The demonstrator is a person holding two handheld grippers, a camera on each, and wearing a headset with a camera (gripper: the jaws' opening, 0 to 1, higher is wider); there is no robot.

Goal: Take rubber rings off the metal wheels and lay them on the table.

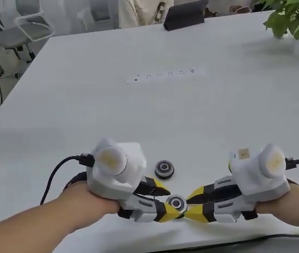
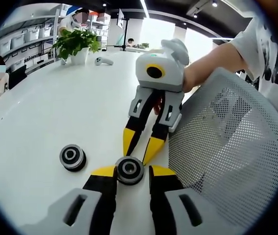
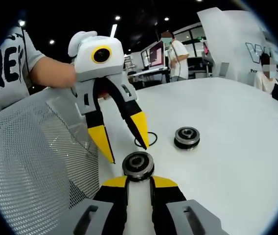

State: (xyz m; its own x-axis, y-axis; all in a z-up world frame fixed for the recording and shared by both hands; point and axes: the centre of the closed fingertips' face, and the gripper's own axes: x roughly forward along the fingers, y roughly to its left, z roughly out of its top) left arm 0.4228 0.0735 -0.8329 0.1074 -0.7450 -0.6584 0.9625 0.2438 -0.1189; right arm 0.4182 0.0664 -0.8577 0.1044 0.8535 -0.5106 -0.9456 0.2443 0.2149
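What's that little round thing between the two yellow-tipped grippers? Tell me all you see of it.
A small metal wheel lying flat on the white table. A dark ring, seemingly rubber, wraps a shiny steel middle with a centre hole. The open jaws of the left gripper flank it; the tips of the right gripper sit at its opposite edge. Contact is unclear.

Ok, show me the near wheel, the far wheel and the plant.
near wheel (image 1: 176, 203): head view, on its hub.
far wheel (image 1: 164, 168): head view, on its hub.
plant (image 1: 288, 20): head view, on its leaves.
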